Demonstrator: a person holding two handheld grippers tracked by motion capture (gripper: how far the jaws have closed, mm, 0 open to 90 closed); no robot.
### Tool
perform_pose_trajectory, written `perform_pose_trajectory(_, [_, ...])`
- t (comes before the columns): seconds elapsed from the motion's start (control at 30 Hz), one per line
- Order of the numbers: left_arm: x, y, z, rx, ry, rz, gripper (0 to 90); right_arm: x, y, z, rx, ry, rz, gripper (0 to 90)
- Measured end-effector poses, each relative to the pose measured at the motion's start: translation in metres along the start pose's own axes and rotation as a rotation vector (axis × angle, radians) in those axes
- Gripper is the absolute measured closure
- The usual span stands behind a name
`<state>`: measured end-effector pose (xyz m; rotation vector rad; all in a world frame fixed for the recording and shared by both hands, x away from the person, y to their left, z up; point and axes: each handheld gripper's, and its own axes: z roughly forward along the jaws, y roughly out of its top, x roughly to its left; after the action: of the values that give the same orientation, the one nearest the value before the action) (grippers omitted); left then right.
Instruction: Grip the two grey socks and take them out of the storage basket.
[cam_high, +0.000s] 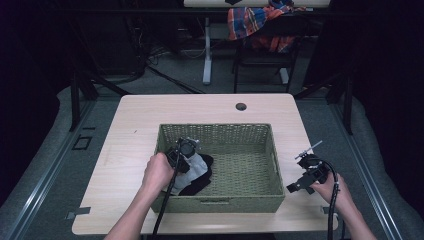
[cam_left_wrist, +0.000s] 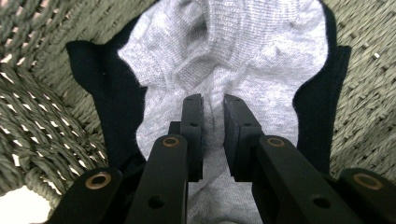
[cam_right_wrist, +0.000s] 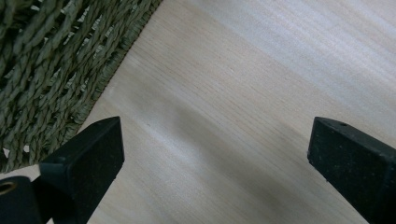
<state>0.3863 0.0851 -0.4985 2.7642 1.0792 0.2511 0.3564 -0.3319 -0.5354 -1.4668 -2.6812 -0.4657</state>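
Observation:
In the high view a green woven basket (cam_high: 220, 202) stands on the wooden table (cam_high: 135, 140). In its left end a light grey sock (cam_high: 196, 167) lies on a black sock (cam_high: 200, 184). My left gripper (cam_high: 184, 150) reaches down into that end. The left gripper view has the gripper (cam_left_wrist: 212, 105) shut on a fold of the grey sock (cam_left_wrist: 233, 51), with the black sock (cam_left_wrist: 107, 102) spread under it on the basket weave (cam_left_wrist: 37, 116). My right gripper (cam_high: 297, 172) rests open over bare table right of the basket, nothing between its fingers (cam_right_wrist: 215, 149).
The basket's wall (cam_right_wrist: 46, 70) lies close to the left of my right gripper, with bare tabletop (cam_right_wrist: 257, 70) beyond. A cable hole (cam_high: 241, 106) sits at the table's far edge. A chair with a plaid cloth (cam_high: 255, 22) stands behind the table.

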Motion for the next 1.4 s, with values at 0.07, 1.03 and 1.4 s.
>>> perform_pose_trajectory(0.07, [0.001, -0.001, -0.004, -0.011, -0.008, -0.001, 80.1, 0.001, -0.001, 0.001, -0.019, 0.000, 0.019, 3.4])
perform_pose_trajectory(1.03, [0.021, -0.018, -0.063, -0.208, -0.045, -0.060, 80.4, -0.001, 0.000, -0.002, -0.010, -0.002, -0.002, 3.3])
perform_pose_trajectory(1.4, [0.025, -0.020, -0.079, -0.260, -0.042, -0.072, 80.6, 0.000, 0.000, -0.002, -0.013, -0.003, 0.002, 3.2])
